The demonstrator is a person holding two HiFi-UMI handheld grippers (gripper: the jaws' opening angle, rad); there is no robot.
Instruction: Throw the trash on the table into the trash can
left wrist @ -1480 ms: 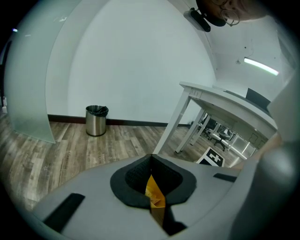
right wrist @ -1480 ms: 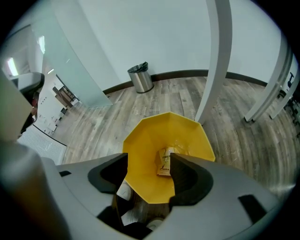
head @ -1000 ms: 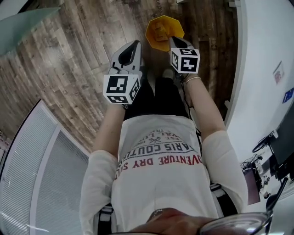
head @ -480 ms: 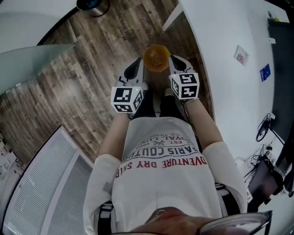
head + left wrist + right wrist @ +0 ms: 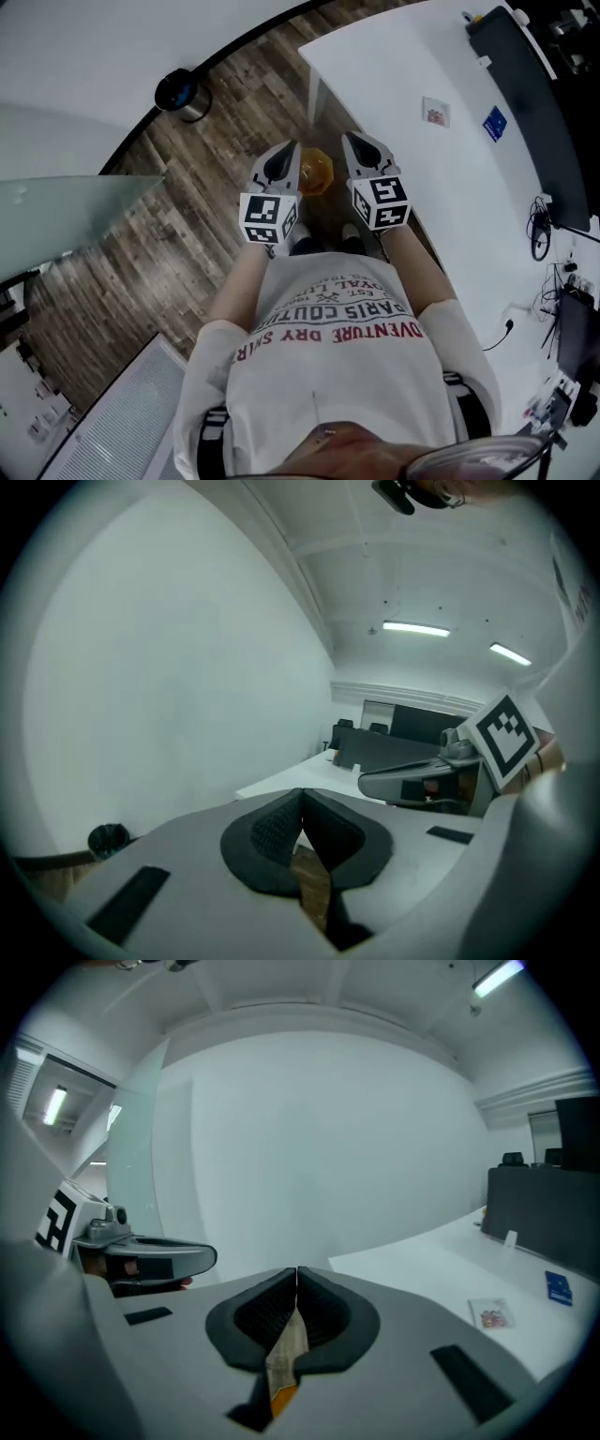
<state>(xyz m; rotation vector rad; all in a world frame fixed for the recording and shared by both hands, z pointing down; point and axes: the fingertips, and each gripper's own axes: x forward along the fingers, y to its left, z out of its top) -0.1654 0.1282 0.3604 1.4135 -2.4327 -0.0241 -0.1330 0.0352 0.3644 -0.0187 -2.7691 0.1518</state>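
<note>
Head view: the left claw [image 5: 284, 155] and right claw [image 5: 356, 145], grey moulded shells each carrying a cube of black-and-white square markers, are held side by side above a brown wood-plank floor [image 5: 187, 234]. Below and between their tips stands an orange eight-sided trash can [image 5: 315, 172]. On the smooth white desk [image 5: 394, 75] lies a small flat packet with red print [image 5: 434, 113], near a blue card [image 5: 494, 124]. A round black bin [image 5: 178, 91] stands by the curved white wall.

Left gripper view: the left claw [image 5: 300, 803] is closed, its ribbed black pads [image 5: 272, 832] meeting at the tips with nothing between.

Right gripper view: the right claw [image 5: 296, 1283] is likewise closed and empty. The packet [image 5: 490, 1316] lies on the desk [image 5: 412, 1260], well apart.
</note>
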